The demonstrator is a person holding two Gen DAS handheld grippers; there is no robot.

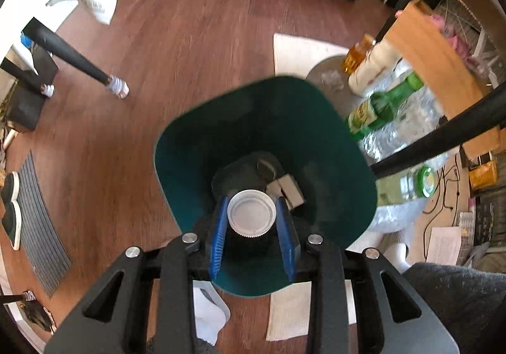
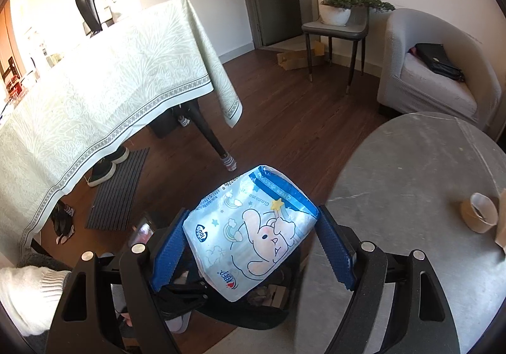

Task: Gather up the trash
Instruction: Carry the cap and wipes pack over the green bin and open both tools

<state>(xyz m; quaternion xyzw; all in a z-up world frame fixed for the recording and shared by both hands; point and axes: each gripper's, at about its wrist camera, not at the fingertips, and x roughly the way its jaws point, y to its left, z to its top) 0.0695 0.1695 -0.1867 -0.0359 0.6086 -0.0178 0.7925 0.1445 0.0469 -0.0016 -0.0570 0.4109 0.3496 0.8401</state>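
Note:
In the left wrist view my left gripper [image 1: 252,207] is shut on a dark jar with a white screw cap [image 1: 251,211]. It points steeply down into a dark green bin [image 1: 196,123] on the wooden floor. Small boxes [image 1: 289,192] lie at the bin's bottom. In the right wrist view my right gripper [image 2: 253,215] is shut on a pale blue tissue pack with a cartoon rabbit [image 2: 253,234]; both blue pads press its sides. Below the pack, the bin [image 2: 253,313] shows only partly.
A green glass bottle [image 1: 384,104], a white bottle [image 1: 376,66] and an amber bottle [image 1: 357,53] lie right of the bin. Paper sheets [image 1: 297,53] are on the floor. A round grey table [image 2: 411,180] carries a paper cup [image 2: 479,216]. A cloth-covered table [image 2: 110,85] stands left.

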